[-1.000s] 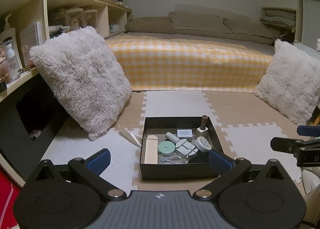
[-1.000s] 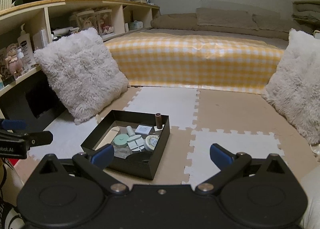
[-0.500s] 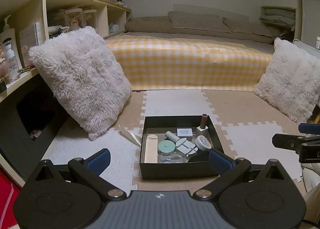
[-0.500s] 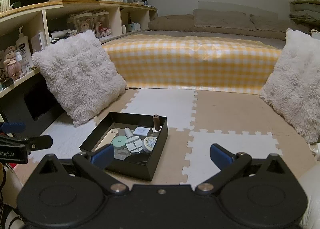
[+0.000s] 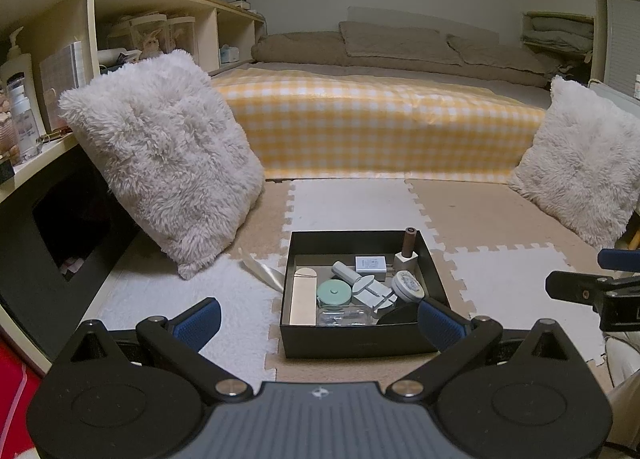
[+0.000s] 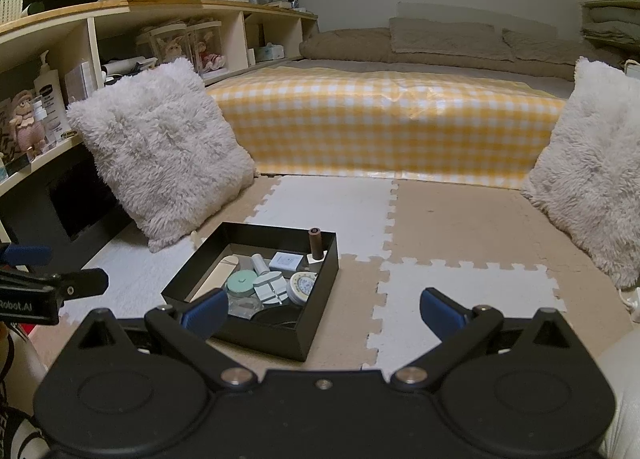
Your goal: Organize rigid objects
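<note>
I see a black box (image 5: pixel 356 343) on beige-and-white puzzle mats (image 5: pixel 500 283), holding a mint-green disc (image 5: pixel 334 291), a brown tube (image 5: pixel 409 241) and a pale beige strip (image 5: pixel 303 297). The bed cover (image 5: pixel 380 127) is yellow-and-white check; my claw pads (image 5: pixel 198 321) are blue.

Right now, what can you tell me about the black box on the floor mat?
The black box is a shallow, square, open-topped tray with matte, card-like walls. It sits flat on the foam puzzle mat, in front of both open grippers, touched by neither. Small items crowd its floor; a brown-capped bottle stands upright in the far right corner.
</note>
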